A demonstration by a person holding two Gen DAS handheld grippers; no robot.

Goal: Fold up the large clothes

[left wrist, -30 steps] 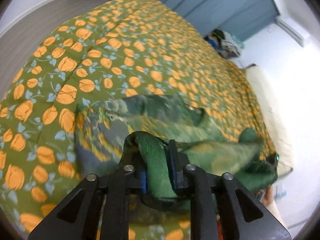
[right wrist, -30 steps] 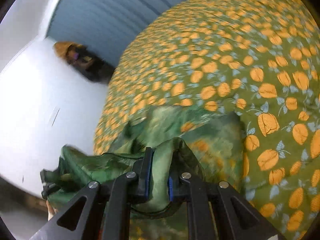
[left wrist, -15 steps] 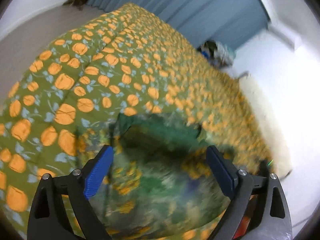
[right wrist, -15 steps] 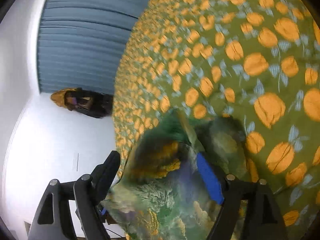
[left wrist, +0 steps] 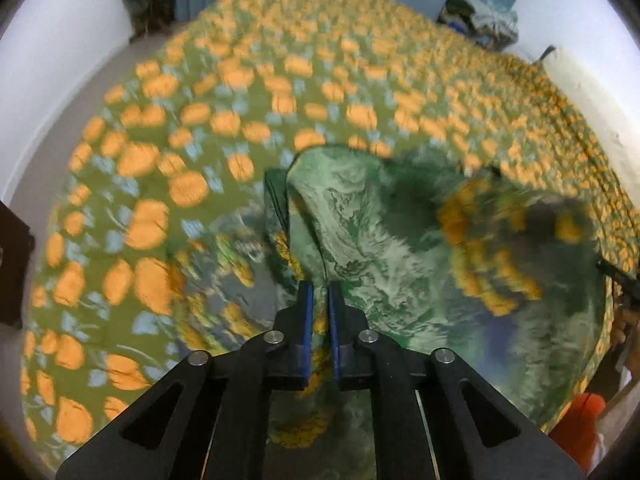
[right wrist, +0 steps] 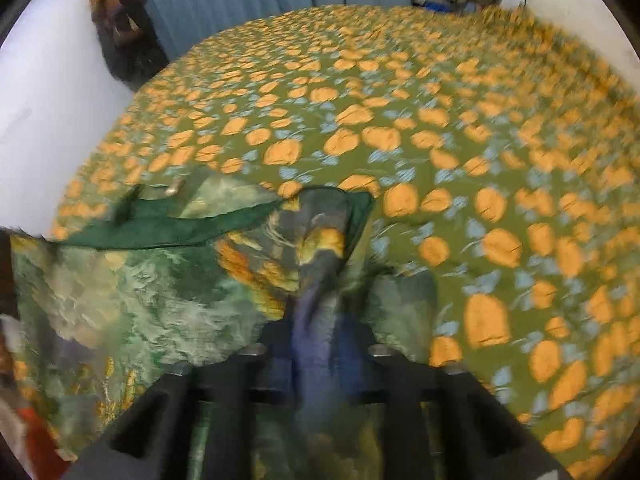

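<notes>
Fingers of the left gripper (left wrist: 318, 292) and right gripper (right wrist: 316, 320) have just closed, each apparently pinching the green garment (left wrist: 380, 240), which stretches toward 12 o'clock over the bedspread (left wrist: 240, 80).

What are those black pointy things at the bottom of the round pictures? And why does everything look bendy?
Those black things are grabbing tools, like big tweezers. A person holds one in each hand. Each tool has a small camera on it with a wide round lens, and that lens makes everything look curved.

One picture looks along the left tool, the other along the right tool. Both look down at a bed with a green bedspread covered in orange flowers.

On it lies a green patterned garment, waiting to be folded. Both tools have just snapped shut. The right one pinches a fold of that cloth. The left one seems to as well, though the picture is blurry.
</notes>
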